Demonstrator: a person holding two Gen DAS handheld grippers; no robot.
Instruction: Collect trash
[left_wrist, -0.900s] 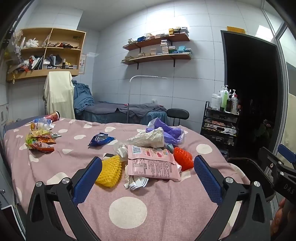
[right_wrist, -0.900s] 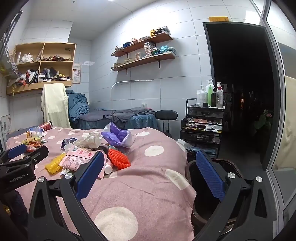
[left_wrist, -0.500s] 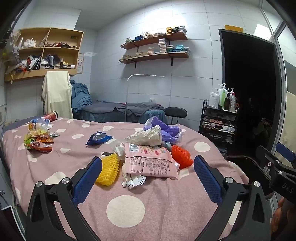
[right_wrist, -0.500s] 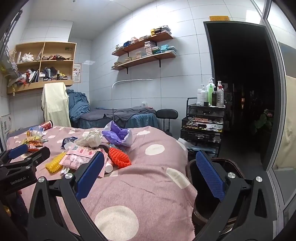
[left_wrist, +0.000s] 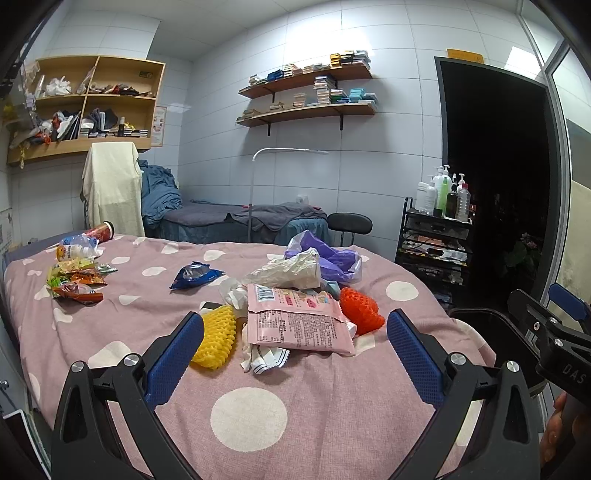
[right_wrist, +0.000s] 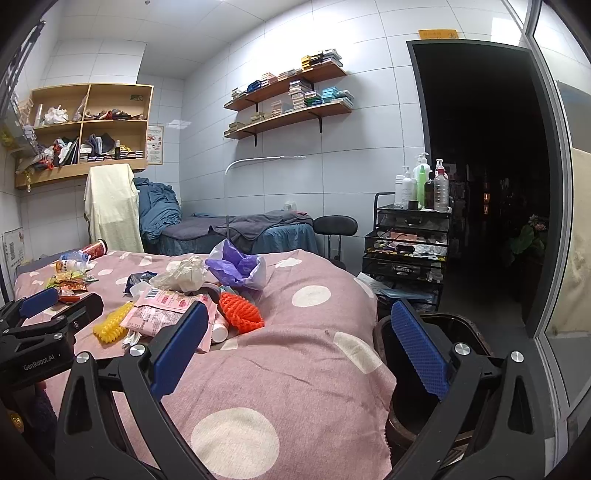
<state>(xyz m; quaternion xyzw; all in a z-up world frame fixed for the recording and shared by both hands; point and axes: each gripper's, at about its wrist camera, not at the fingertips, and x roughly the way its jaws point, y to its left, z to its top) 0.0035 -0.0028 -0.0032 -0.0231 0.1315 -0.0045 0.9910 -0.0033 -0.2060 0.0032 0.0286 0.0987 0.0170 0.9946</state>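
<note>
Trash lies scattered over the bed (left_wrist: 325, 376), which wears a pink cover with pale dots. From the left wrist view, the left tool (left_wrist: 293, 354) hangs above the near end of the bed, its blue pads spread wide with nothing between them. Just beyond the pads sits the main heap: a yellow foam net (left_wrist: 216, 341) touching a pink snack packet (left_wrist: 295, 321), crumpled white paper (left_wrist: 264, 356) poking out under the packet's near edge, and an orange foam net (left_wrist: 360, 310) against its right side. Behind these lie a crumpled white plastic bag (left_wrist: 288, 271) and a purple plastic bag (left_wrist: 332, 260). A blue wrapper (left_wrist: 194, 275) lies alone toward the middle of the bed. Near the far left corner are colourful snack wrappers (left_wrist: 74, 280), a plastic bottle (left_wrist: 75, 249) and a red cup (left_wrist: 101, 232) on its side. At the right edge of the view the right tool (left_wrist: 554, 325) shows partly, with a dark bin (left_wrist: 480, 315) beside the bed's right edge.

From the right wrist view, the right tool (right_wrist: 295, 349) is also spread wide and empty, one pad over the bed, the other over the bin (right_wrist: 461, 328), which stands on the floor against the bed's right edge. The heap lies left of centre, the orange foam net (right_wrist: 242, 312) nearest. The left tool (right_wrist: 48, 321) enters at the left edge of the view.
</note>
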